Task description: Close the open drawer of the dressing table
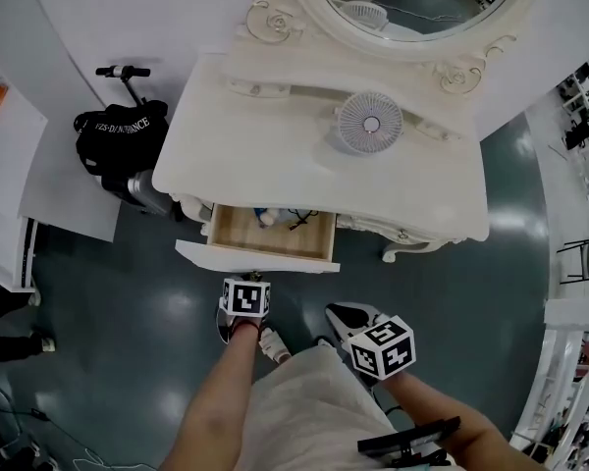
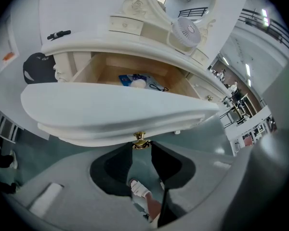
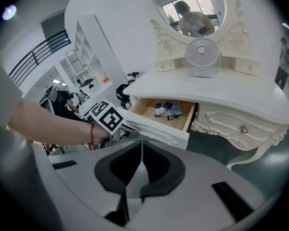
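The white dressing table has its left drawer pulled out. A blue packet, a white lump and a black cord lie inside. In the left gripper view the curved white drawer front fills the middle, and its gold knob sits right between my left gripper's fingertips, which hug it on both sides. In the head view the left gripper sits at the drawer front's middle. My right gripper hangs back to the right, off the table. Its jaws are closed together, with nothing between them.
A small white fan stands on the tabletop below the oval mirror. A black bag and a scooter lean left of the table. The closed right drawer is beside the open one. The person's feet stand just below the drawer.
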`<state>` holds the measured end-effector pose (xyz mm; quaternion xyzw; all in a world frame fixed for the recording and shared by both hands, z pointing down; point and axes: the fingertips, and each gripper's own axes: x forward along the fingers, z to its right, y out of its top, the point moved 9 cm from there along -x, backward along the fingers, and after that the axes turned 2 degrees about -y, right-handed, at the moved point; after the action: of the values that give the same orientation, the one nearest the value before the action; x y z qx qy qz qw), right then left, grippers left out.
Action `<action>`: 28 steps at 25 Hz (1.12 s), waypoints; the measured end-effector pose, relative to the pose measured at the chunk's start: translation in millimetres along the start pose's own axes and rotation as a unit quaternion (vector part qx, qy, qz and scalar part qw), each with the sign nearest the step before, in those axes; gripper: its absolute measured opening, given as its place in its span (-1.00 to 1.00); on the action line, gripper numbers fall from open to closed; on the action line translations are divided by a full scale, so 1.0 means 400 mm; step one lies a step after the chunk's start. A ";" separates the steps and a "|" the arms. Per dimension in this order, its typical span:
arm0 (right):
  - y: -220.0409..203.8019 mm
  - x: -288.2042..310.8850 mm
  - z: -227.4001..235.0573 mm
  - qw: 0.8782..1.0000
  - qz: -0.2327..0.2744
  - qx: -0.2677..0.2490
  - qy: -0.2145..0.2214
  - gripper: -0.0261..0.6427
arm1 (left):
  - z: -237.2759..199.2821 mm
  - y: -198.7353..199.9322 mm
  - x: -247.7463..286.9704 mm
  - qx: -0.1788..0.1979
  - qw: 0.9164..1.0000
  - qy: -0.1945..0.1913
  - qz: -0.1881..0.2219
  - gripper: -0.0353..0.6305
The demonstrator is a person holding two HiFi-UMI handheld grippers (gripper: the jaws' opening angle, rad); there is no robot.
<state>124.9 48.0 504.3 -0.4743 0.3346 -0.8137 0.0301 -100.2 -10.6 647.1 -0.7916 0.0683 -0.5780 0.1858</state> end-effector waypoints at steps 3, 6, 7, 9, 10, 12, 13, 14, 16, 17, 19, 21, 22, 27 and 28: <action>-0.003 -0.006 0.000 1.000 0.004 0.006 -0.004 -0.87 | -0.001 0.012 0.002 0.003 1.000 -0.001 -0.001 -0.51; -0.003 -0.012 0.006 1.000 0.005 0.008 -0.007 -0.87 | 0.000 0.016 0.005 0.004 1.000 0.000 -0.005 -0.51; -0.002 -0.013 0.011 1.000 0.006 0.010 -0.008 -0.87 | 0.001 0.020 0.006 0.005 1.000 0.001 -0.006 -0.51; 0.003 -0.012 0.019 1.000 0.005 0.012 -0.009 -0.87 | 0.002 0.029 0.009 0.005 1.000 0.000 -0.006 -0.51; 0.007 -0.011 0.022 1.000 0.005 0.012 -0.008 -0.87 | 0.003 0.033 0.011 0.006 1.000 0.000 -0.006 -0.51; 0.018 -0.006 0.027 1.000 0.006 0.010 -0.007 -0.87 | 0.001 0.042 0.015 0.005 1.000 0.000 -0.005 -0.51; 0.025 -0.002 0.030 1.000 0.006 0.009 -0.006 -0.87 | -0.002 0.047 0.016 0.003 1.000 0.001 -0.003 -0.51; 0.030 0.003 0.033 1.000 0.005 0.008 -0.005 -0.87 | -0.004 0.052 0.019 0.002 1.000 0.001 0.000 -0.51; 0.034 0.012 0.038 1.000 0.002 0.007 -0.004 -0.87 | -0.006 0.061 0.024 0.002 1.000 -0.001 0.003 -0.51; 0.036 0.017 0.041 1.000 0.000 0.006 -0.003 -0.87 | -0.006 0.066 0.027 0.003 1.000 -0.002 0.003 -0.51; 0.044 0.023 0.046 1.000 -0.003 0.003 -0.002 -0.87 | -0.006 0.074 0.032 0.002 1.000 -0.004 0.003 -0.51; 0.055 0.028 0.051 1.000 -0.005 0.000 -0.001 -0.87 | -0.008 0.081 0.034 0.000 1.000 -0.003 0.002 -0.51; 0.060 0.029 0.054 1.000 -0.005 -0.001 0.000 -0.87 | -0.008 0.085 0.035 0.000 1.000 -0.002 0.003 -0.51; 0.074 0.035 0.061 1.000 -0.009 -0.002 0.000 -0.87 | -0.012 0.100 0.041 -0.002 1.000 -0.004 0.001 -0.51; 0.077 0.036 0.063 1.000 -0.009 -0.001 0.000 -0.87 | -0.013 0.104 0.043 -0.002 1.000 -0.006 0.002 -0.51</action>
<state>128.6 6.1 505.8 -0.4772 0.3313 -0.8136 0.0222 -95.3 -55.4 648.2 -0.7952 0.0697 -0.5730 0.1855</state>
